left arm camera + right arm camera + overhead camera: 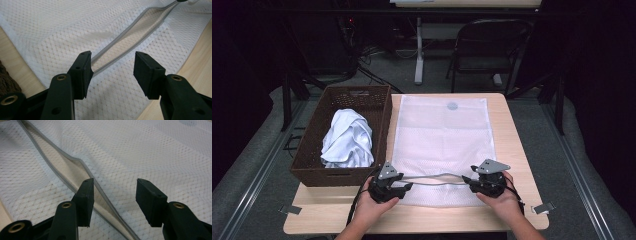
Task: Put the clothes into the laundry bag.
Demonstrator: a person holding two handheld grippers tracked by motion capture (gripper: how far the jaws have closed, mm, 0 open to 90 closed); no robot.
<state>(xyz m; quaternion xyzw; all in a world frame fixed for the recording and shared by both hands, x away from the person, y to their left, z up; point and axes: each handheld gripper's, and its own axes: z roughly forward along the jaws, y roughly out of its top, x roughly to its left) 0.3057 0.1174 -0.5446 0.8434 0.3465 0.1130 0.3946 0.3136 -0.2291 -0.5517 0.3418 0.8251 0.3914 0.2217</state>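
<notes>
A white mesh laundry bag (442, 130) lies flat on the wooden table (511, 135), its grey-edged zipper opening (434, 179) gaping along the near end. My left gripper (406, 186) sits at the opening's left end, my right gripper (468, 180) at its right end. In the left gripper view the left gripper (112, 67) stands open over the mesh, the zipper's grey edge (130, 32) running up beside one jaw. Seen from the right gripper view, the right gripper (115, 192) is open too, with the zipper's edge (65, 157) passing under its jaws, unpinched.
A brown wicker basket (384, 115) stands left of the bag and holds a crumpled white cloth (347, 137). A folding chair (487, 45) and a table leg (418, 50) stand on the floor beyond the far edge. Metal clips (543, 208) mark the near corners.
</notes>
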